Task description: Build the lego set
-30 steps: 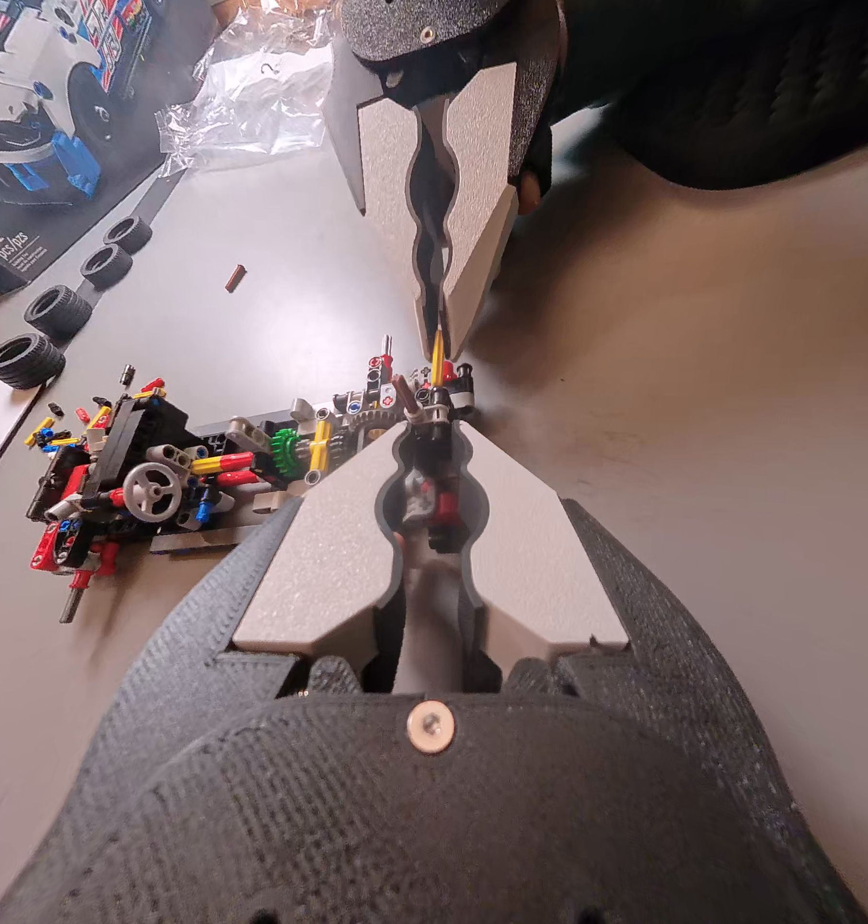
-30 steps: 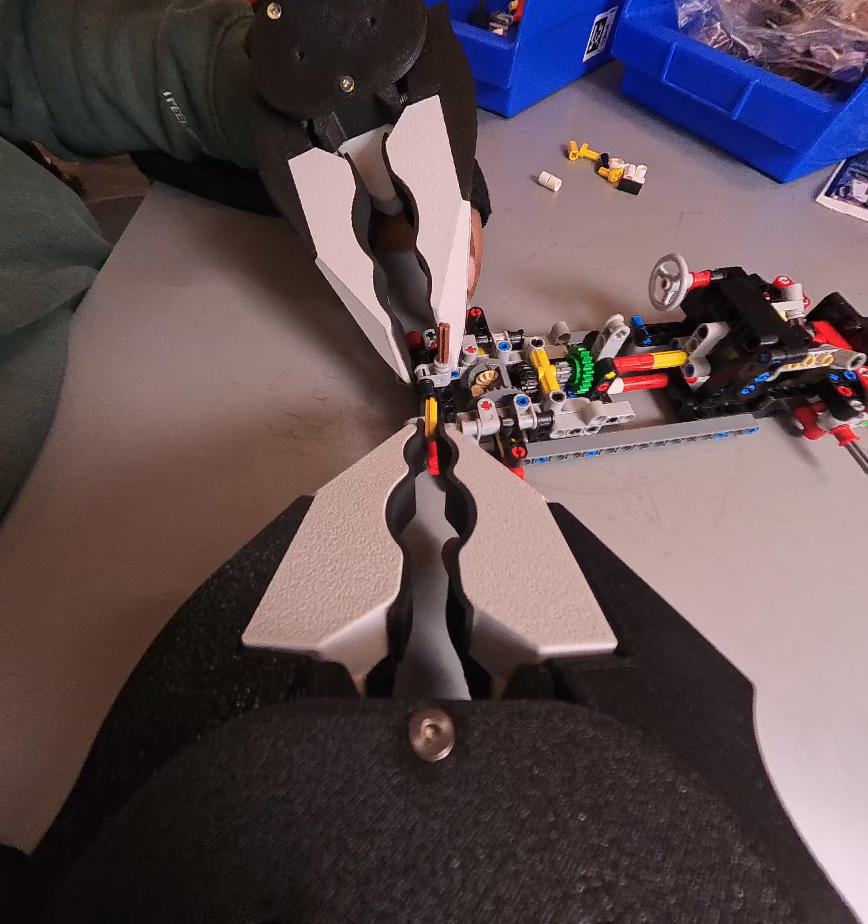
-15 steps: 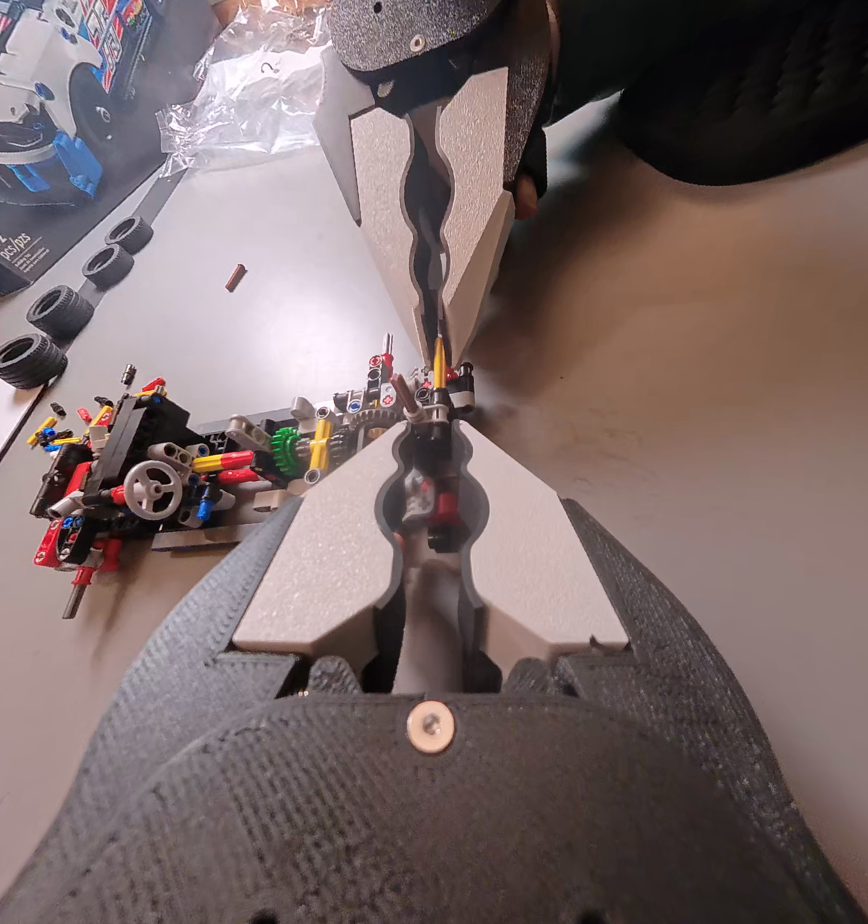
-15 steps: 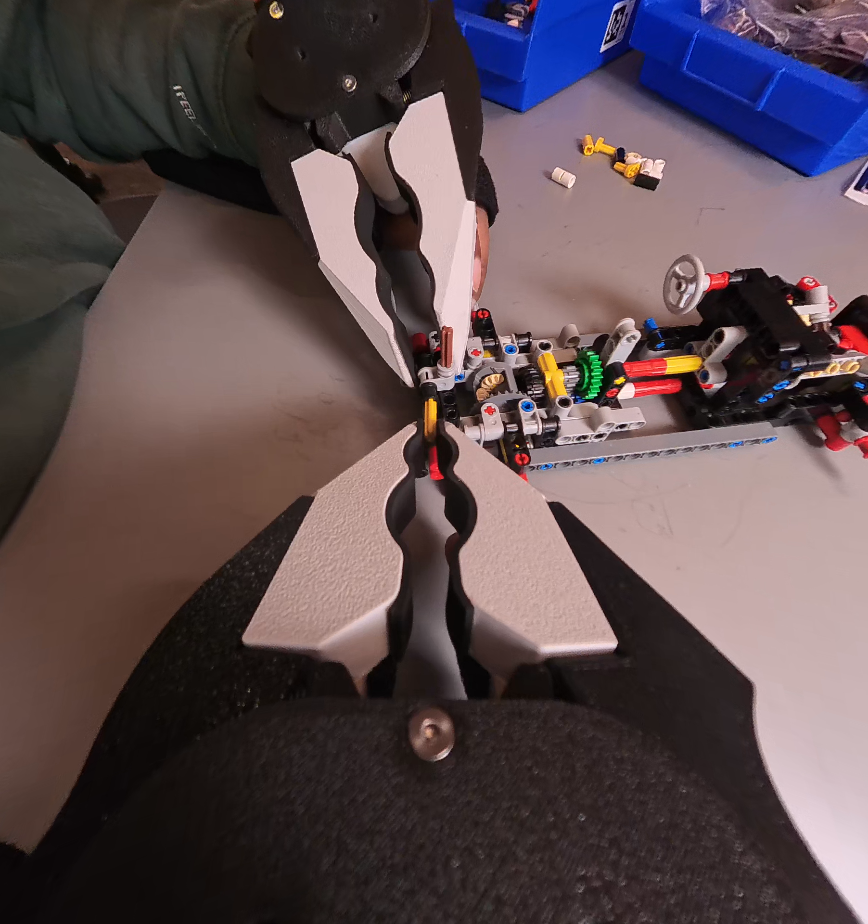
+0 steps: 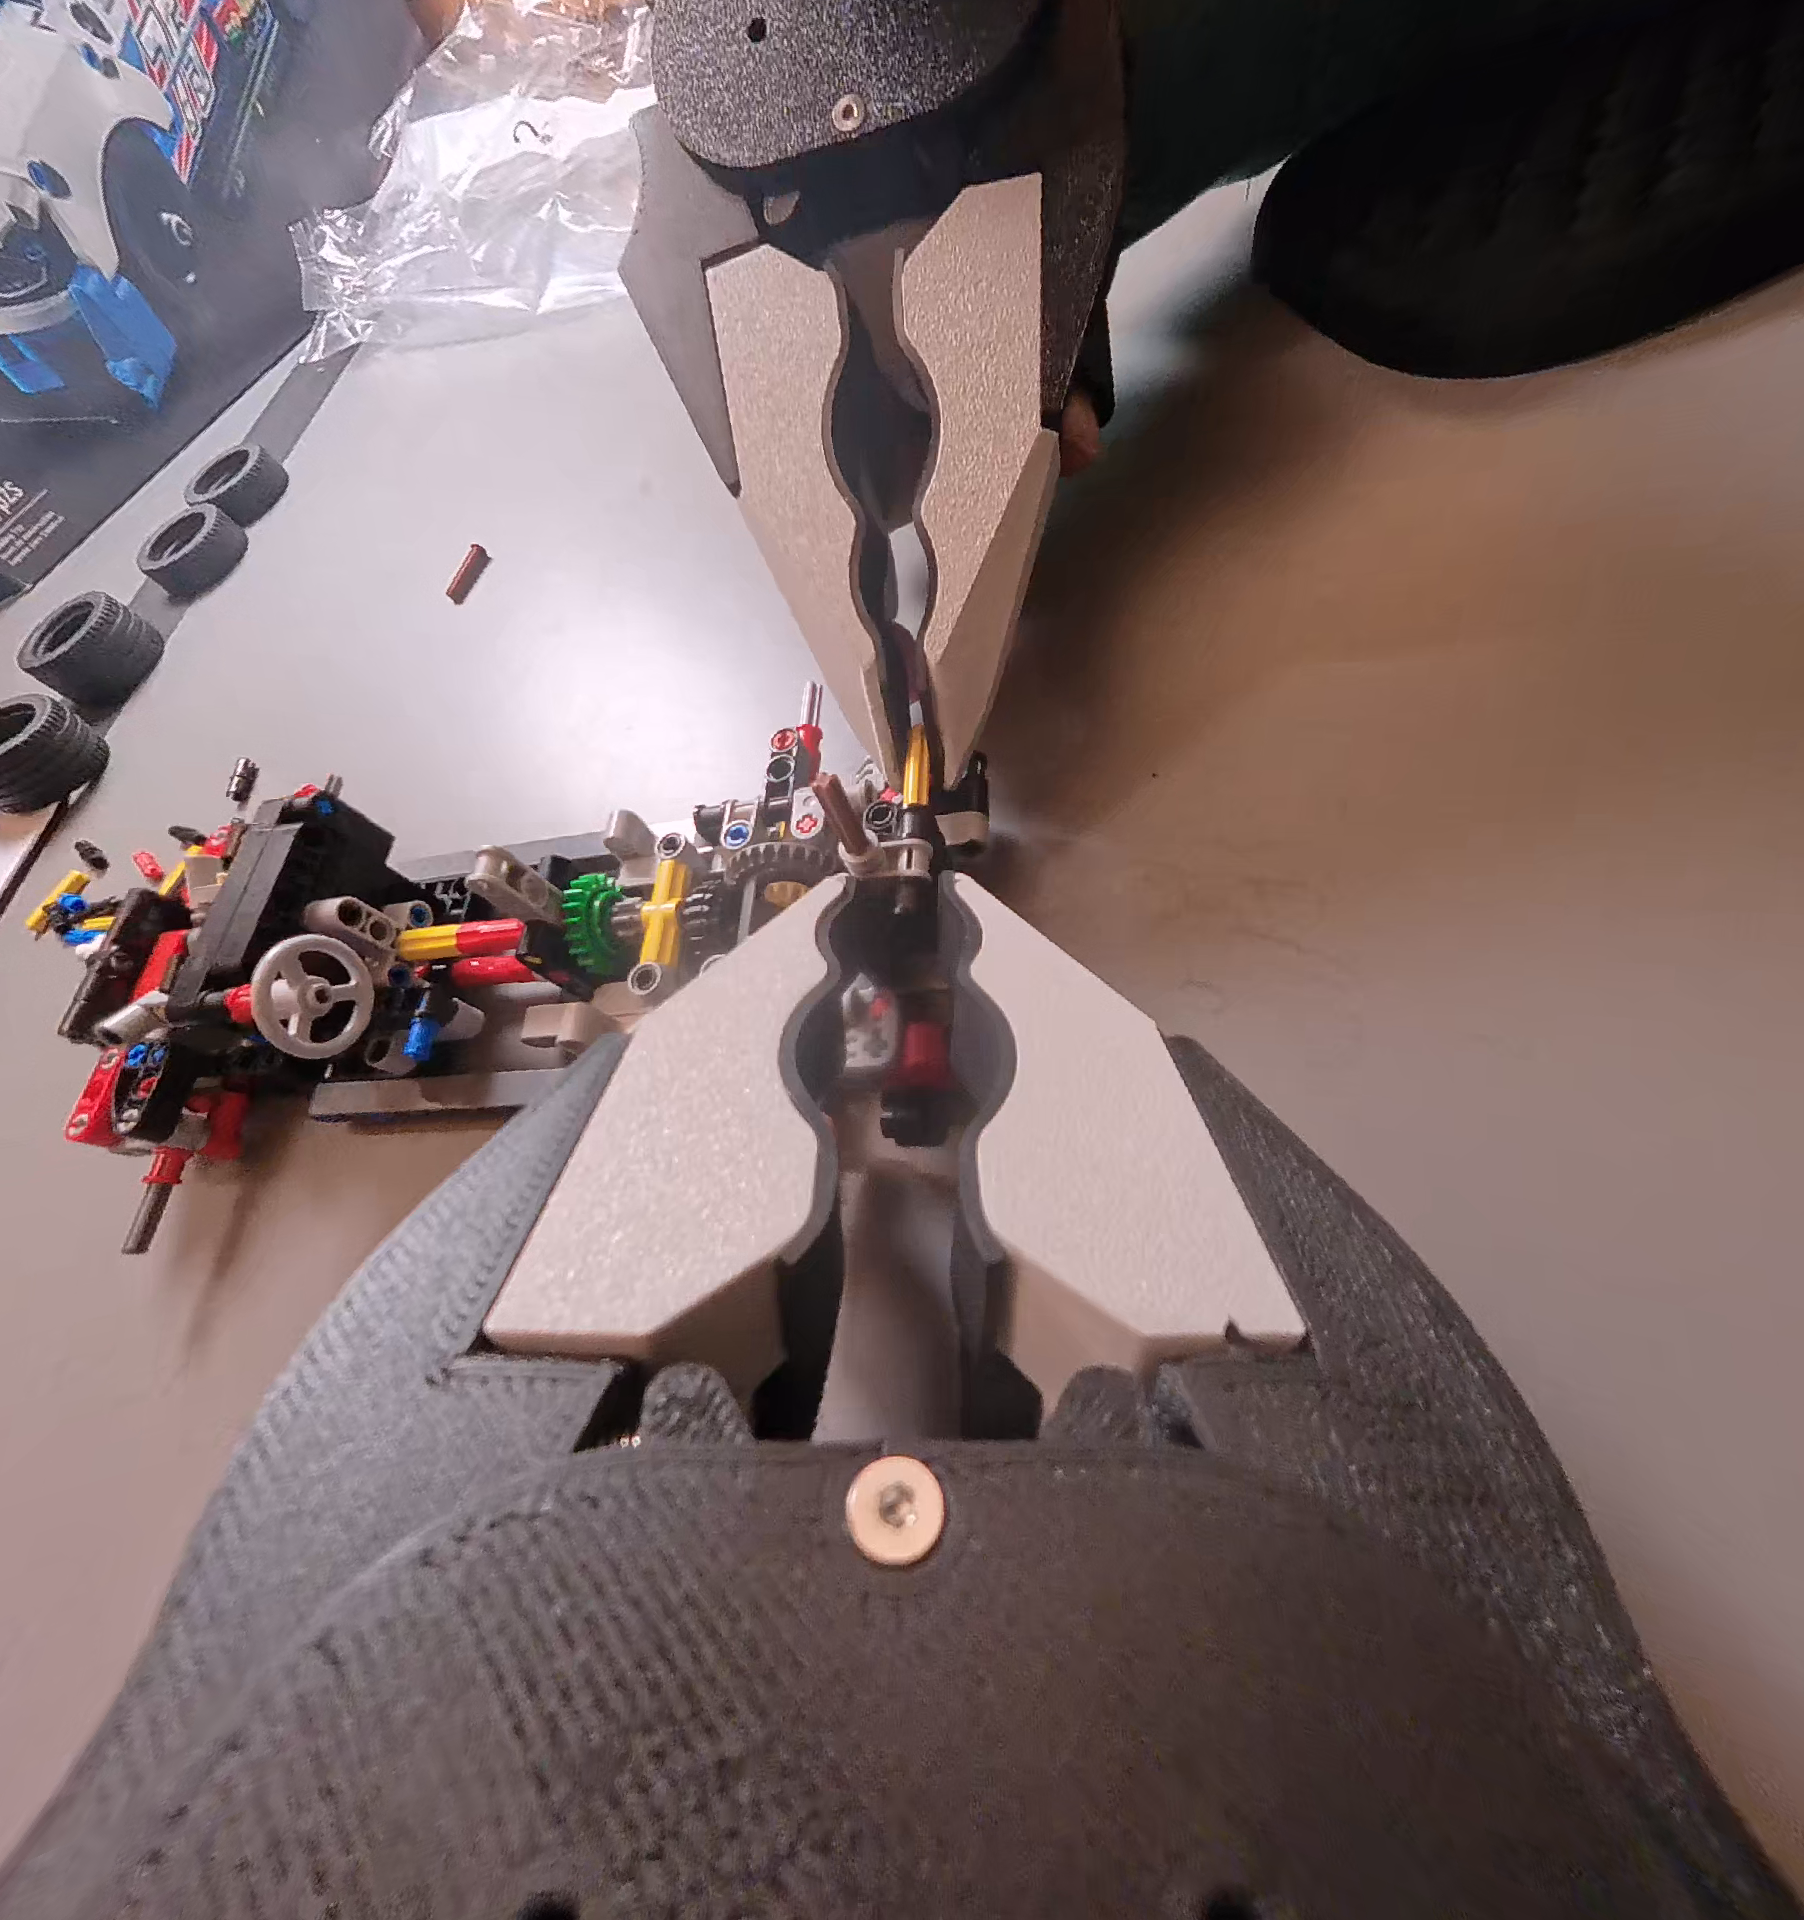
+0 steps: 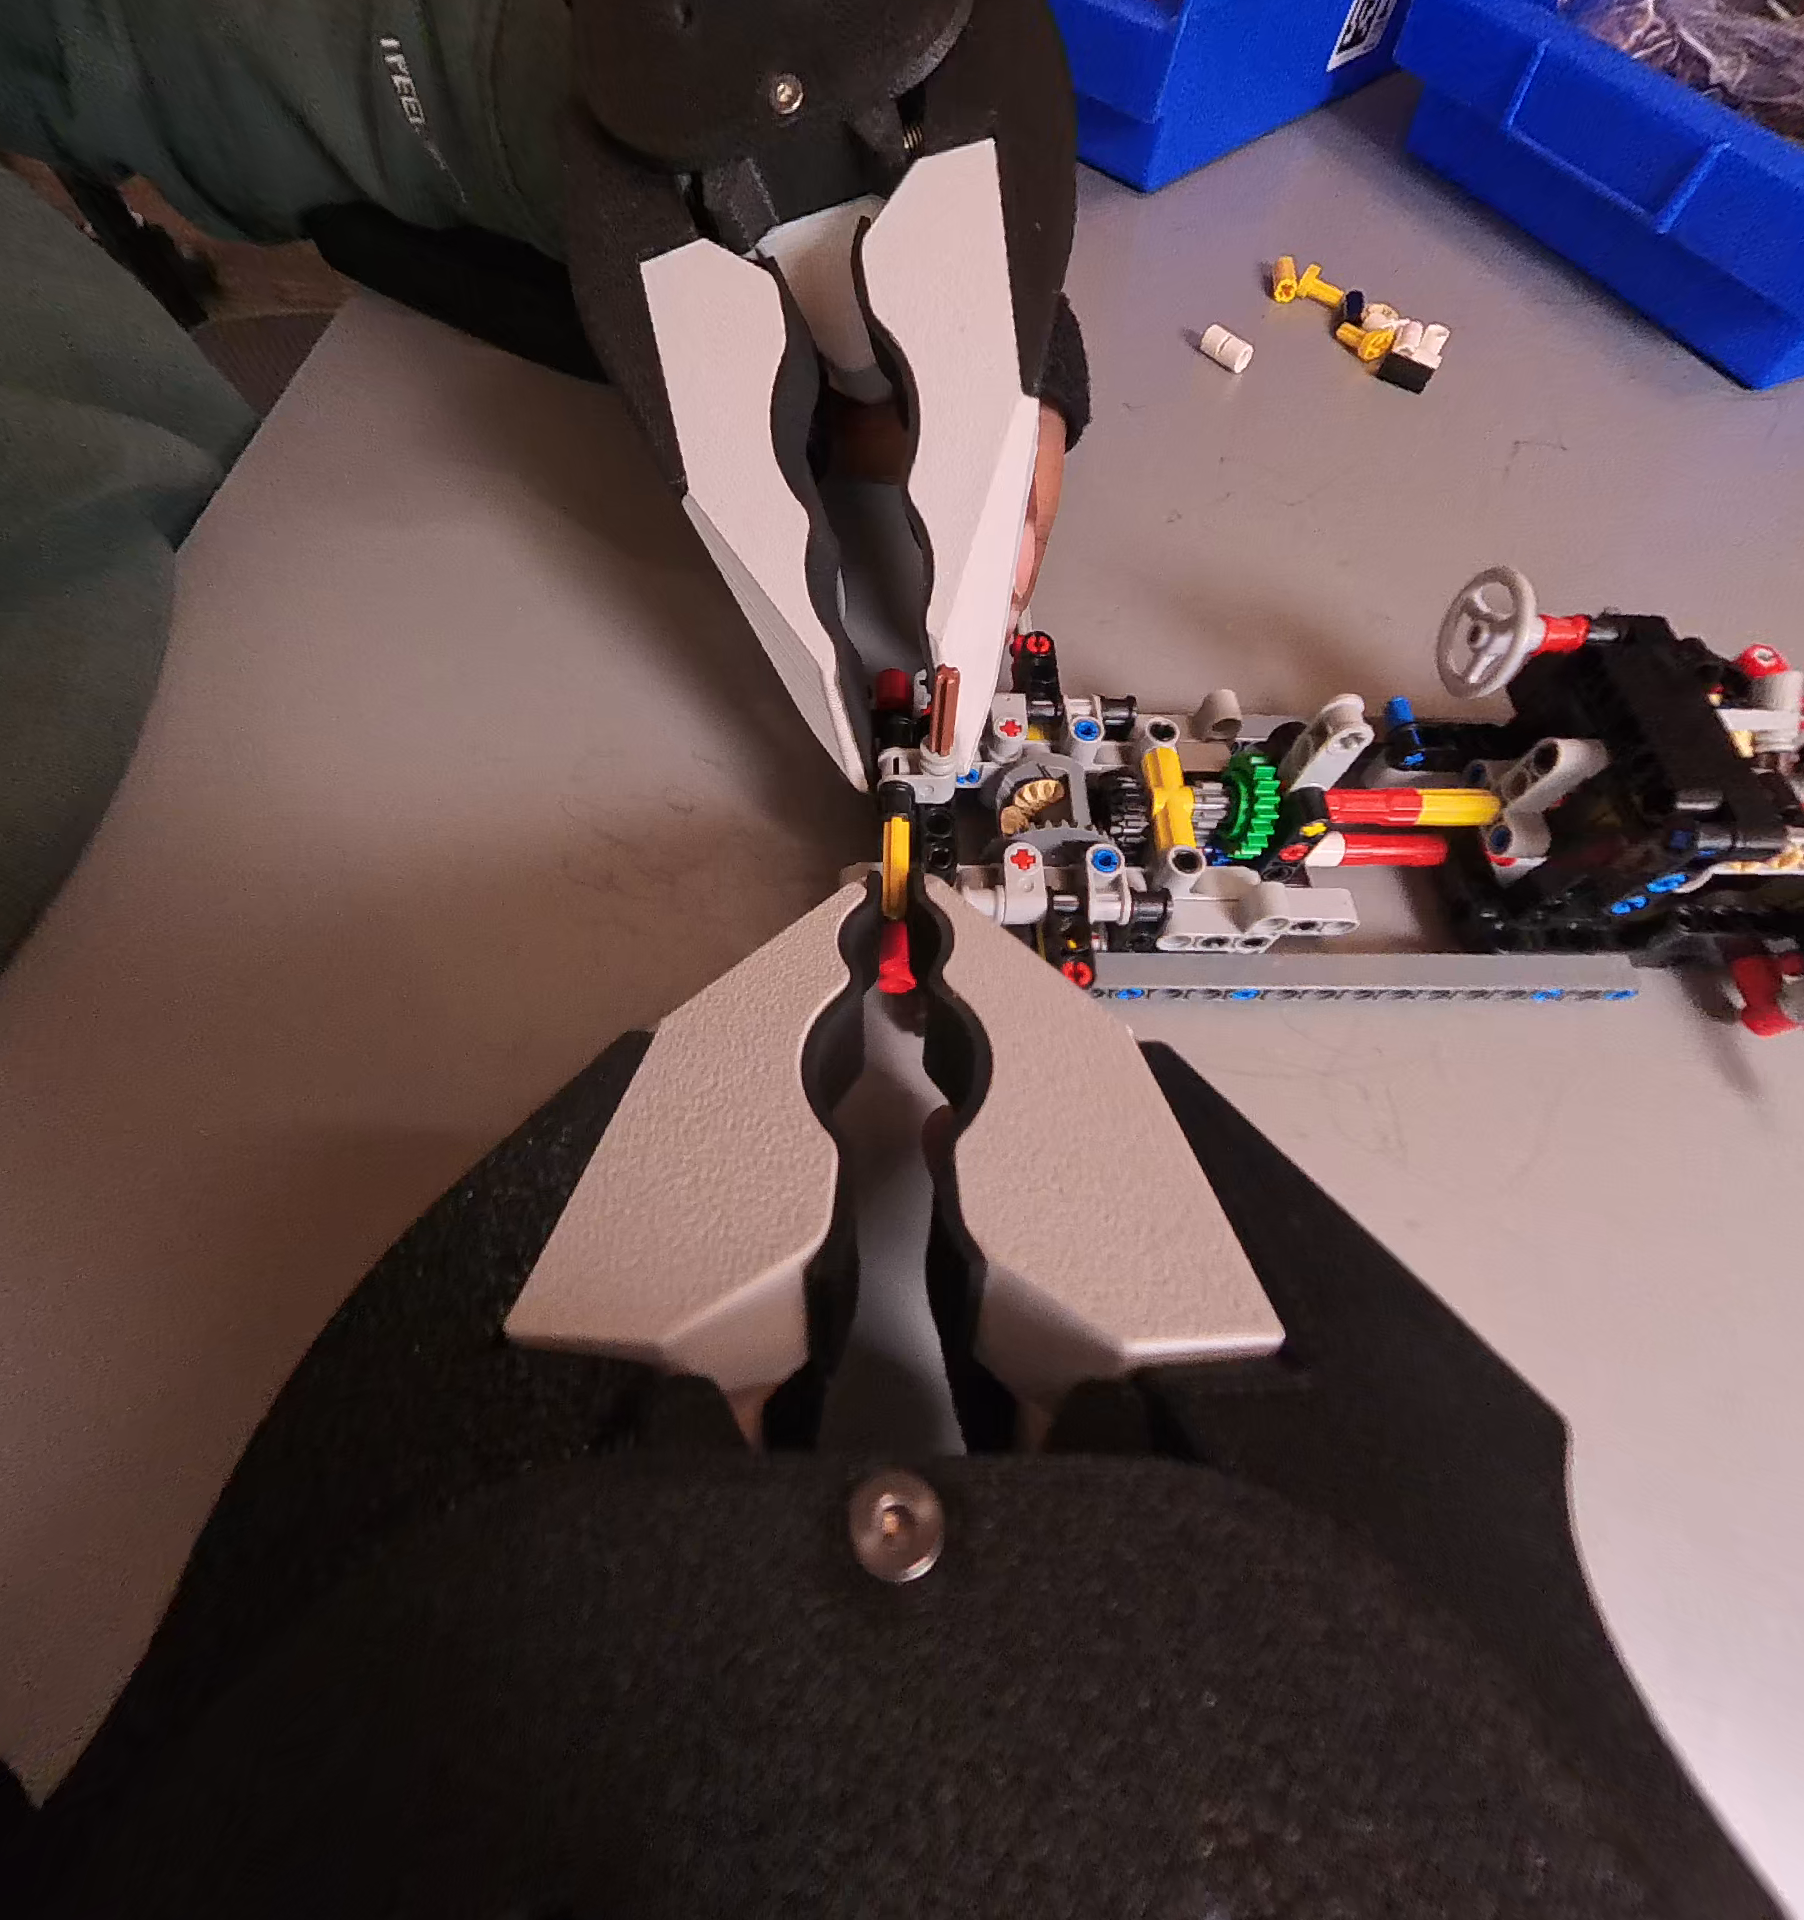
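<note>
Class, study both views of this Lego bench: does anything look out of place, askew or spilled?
Mostly orderly. A lone brown pin lies apart from the chassis, loose pins are scattered by its end, and a crumpled plastic bag overlaps the box. Nothing looks damaged.

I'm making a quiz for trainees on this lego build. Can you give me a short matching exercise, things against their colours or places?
Things:
1. steering wheel
2. gear
3. loose tyres
4. storage bins

Descriptions:
A. blue, at the table's far edge in the right wrist view
B. black, in a row beside the set's box
C. light grey, at the chassis end far from both grippers
D. green, mid-chassis on a shaft

Pairs: 1-C, 2-D, 3-B, 4-A
</note>
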